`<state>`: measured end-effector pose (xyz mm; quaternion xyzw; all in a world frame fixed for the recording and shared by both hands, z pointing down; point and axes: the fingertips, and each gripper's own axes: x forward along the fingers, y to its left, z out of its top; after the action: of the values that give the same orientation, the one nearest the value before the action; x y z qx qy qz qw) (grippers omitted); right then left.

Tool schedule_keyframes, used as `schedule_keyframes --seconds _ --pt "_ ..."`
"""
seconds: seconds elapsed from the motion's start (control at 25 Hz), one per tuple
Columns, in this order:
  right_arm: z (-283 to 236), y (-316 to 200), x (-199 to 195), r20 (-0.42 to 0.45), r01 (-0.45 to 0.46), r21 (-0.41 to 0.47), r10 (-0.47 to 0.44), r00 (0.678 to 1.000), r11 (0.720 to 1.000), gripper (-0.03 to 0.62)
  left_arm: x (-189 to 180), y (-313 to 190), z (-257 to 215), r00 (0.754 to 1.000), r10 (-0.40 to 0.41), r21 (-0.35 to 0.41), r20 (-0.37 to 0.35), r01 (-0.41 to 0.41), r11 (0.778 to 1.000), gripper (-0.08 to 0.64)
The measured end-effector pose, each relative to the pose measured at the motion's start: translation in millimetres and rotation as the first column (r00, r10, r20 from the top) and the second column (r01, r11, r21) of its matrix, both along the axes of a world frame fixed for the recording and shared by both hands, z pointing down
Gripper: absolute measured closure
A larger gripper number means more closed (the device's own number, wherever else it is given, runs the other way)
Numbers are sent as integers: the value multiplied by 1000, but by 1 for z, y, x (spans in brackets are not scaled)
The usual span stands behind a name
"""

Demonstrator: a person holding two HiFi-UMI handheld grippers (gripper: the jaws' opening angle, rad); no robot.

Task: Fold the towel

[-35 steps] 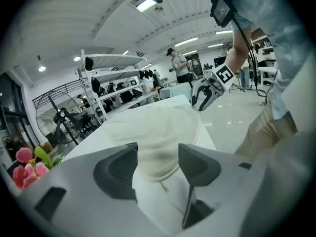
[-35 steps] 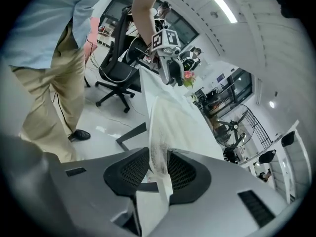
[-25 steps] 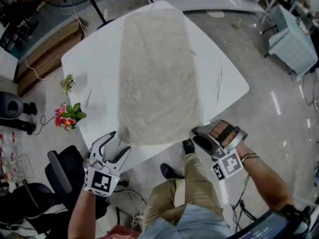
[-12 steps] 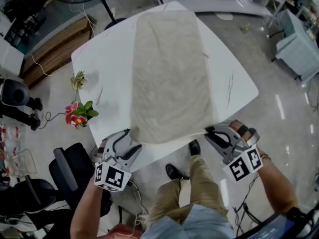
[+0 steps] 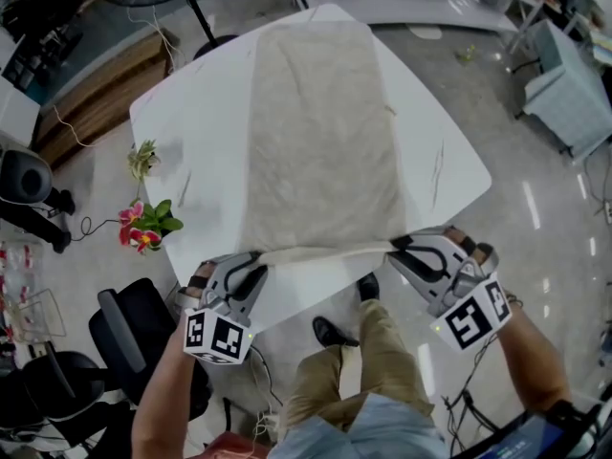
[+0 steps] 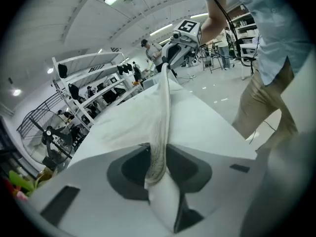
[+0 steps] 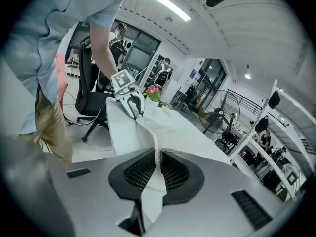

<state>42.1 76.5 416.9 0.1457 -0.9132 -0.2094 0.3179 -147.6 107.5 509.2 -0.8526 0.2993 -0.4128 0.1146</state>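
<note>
Beige soft cloth towel, light, limp: left gripper jaws just closed onto 1 near corner, right gripper pinches the other.

Your towel lies lengthwise down the middle of the table, running from the top of the frame to the table's near edge. Your left gripper is at the towel's lower-left corner and your right gripper at its lower-right. Each has jaws just closed on its corner, with the near hem stretched between them. Flowers sit just beside the table's left edge, and a chair stands at lower left.
</note>
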Motion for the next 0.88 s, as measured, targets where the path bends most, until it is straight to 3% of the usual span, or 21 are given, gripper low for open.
schedule_keyframes --seconds 0.16,0.4,0.88 --pt "8 -1 3 -33 2 15 -1 999 1000 543 -9 -6 0 999 -27 15 -19 28 1000 460" --pt "17 16 10 -55 -2 -4 1 998 1000 545 -14 11 -16 994 -54 -27 -99 52 998 495" --pt "1 52 26 -54 -69 -16 68 996 997 548 -4 41 -64 987 -21 -63 -159 11 998 503"
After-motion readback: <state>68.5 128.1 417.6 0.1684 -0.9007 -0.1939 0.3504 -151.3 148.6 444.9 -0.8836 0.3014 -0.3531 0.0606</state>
